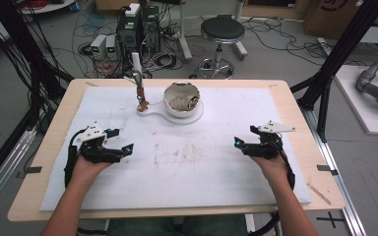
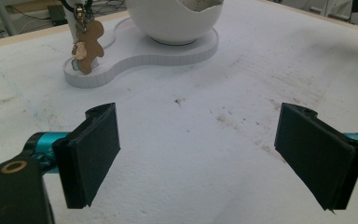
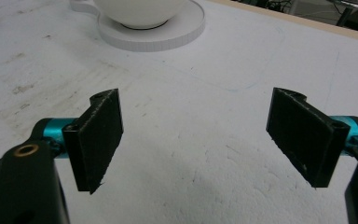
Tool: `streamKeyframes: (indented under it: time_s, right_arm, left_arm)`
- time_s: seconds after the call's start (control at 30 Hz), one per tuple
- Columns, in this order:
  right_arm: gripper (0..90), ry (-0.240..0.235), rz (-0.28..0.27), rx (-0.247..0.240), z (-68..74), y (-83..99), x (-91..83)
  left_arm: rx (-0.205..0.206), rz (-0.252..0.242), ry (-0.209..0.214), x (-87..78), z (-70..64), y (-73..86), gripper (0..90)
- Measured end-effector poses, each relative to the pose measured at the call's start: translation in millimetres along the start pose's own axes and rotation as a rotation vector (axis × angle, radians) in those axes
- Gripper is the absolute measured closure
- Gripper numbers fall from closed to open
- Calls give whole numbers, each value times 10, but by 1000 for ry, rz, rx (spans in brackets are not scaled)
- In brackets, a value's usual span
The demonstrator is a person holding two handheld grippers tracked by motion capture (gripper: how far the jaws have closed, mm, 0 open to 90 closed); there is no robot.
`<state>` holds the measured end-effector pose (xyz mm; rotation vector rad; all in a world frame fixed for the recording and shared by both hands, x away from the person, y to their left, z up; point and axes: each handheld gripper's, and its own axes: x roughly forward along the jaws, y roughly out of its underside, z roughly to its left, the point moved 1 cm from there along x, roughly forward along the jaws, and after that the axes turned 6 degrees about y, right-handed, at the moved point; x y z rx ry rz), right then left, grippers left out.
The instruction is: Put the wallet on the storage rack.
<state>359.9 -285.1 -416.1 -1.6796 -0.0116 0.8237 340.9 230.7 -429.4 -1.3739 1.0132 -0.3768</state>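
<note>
A: The left tool (image 1: pixel 120 140) and the right tool (image 1: pixel 243 141): what do they hold?

B: Nothing; both gape wide over the white bench (image 1: pixel 216 167).

A: And the gingerbread charm (image 2: pixel 88 44)?

B: Hanging on the white stand (image 2: pixel 135 58), beside the bowl (image 1: pixel 182 101), well apart from both.

Bowl (image 1: pixel 182 100) contents perhaps crumpled, indistinct

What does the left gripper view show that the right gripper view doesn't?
The left gripper view alone has the gingerbread-man charm hanging over the small end of the white stand. The right gripper view alone has a faint curved pencil line on the white mat. Both share the white bowl on the stand, the stained mat, and a tool with jaws wide open.
</note>
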Motion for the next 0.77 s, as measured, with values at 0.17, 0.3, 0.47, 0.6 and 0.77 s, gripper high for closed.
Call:
streamKeyframes:
  time_s: [0.17,0.3,0.47,0.6,0.77]
  right_arm:
    - [189,5,1,-12,17,-1,3]
    - [189,8,-3,-4,11,-3,-5]
    - [189,5,-2,-4,4,-2,-5]
    - [189,3,-5,-5,0,-2,-8]
    - [189,13,8,-5,14,0,6]
  left_arm:
    - [-8,-11,-2,-16,-4,7,140]
    - [-9,-10,-8,-21,-6,7,140]
    - [-11,-10,-11,-32,-8,8,140]
    - [-13,-6,-11,-24,-8,12,140]
    - [-12,2,-10,-18,6,17,140]
